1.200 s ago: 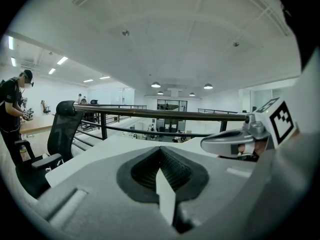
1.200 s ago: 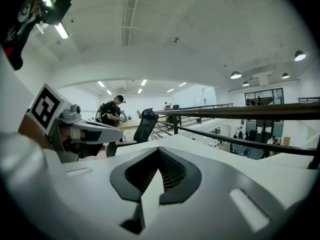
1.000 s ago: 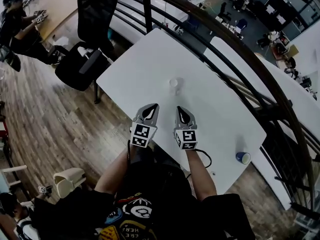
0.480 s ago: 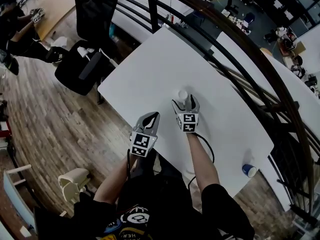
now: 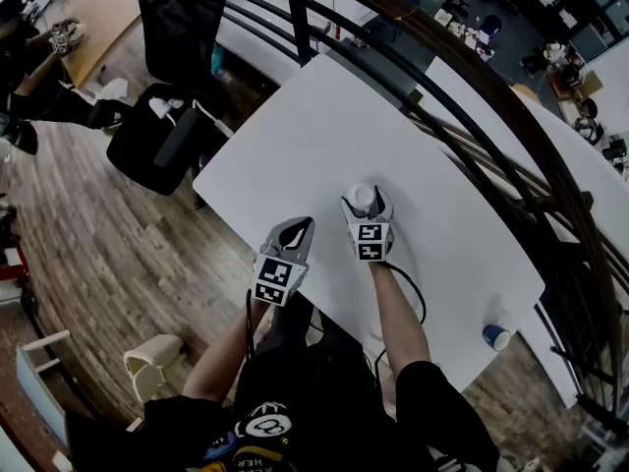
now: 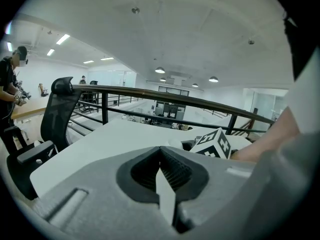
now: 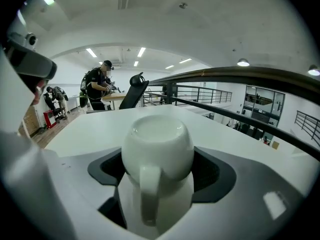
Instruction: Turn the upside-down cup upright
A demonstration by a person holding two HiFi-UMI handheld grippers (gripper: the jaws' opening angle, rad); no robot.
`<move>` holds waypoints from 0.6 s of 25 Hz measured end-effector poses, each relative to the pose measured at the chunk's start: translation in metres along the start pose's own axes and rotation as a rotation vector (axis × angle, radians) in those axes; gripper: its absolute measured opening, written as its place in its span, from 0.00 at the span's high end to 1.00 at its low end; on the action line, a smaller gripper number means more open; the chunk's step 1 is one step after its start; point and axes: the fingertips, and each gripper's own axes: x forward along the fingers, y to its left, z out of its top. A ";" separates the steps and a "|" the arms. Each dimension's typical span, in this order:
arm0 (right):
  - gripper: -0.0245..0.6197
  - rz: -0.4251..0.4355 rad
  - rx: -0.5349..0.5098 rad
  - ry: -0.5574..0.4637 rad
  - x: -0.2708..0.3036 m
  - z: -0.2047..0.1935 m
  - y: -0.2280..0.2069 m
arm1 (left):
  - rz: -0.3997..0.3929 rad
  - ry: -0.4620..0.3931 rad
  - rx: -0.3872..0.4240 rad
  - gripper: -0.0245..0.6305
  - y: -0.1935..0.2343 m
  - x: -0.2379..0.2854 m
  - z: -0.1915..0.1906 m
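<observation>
Left gripper shut, empty, parked beside the right. Right gripper jaws wide and closing, with the upside-down cup between them; pads not clearly pressing yet. Step looks like the grasp. Next: finish the squeeze, lift, roll it over. Right gripper view shows the handle facing the camera and the base up. Head view shows only a white blob at the tips, on the table.

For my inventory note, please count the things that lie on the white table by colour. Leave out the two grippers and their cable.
White: 1, the upside-down cup
Blue: 1, the small round object near the table's edge
Total: 2
</observation>
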 end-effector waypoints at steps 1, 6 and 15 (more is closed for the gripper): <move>0.36 0.011 -0.018 -0.007 -0.005 0.005 0.003 | -0.025 0.006 0.008 0.96 -0.003 0.005 0.005; 0.36 0.082 -0.142 -0.022 -0.045 0.030 0.026 | -0.178 0.073 0.071 0.73 -0.035 0.031 0.033; 0.36 0.143 -0.450 0.024 -0.103 0.054 0.051 | -0.388 0.361 0.240 0.30 -0.101 0.059 0.034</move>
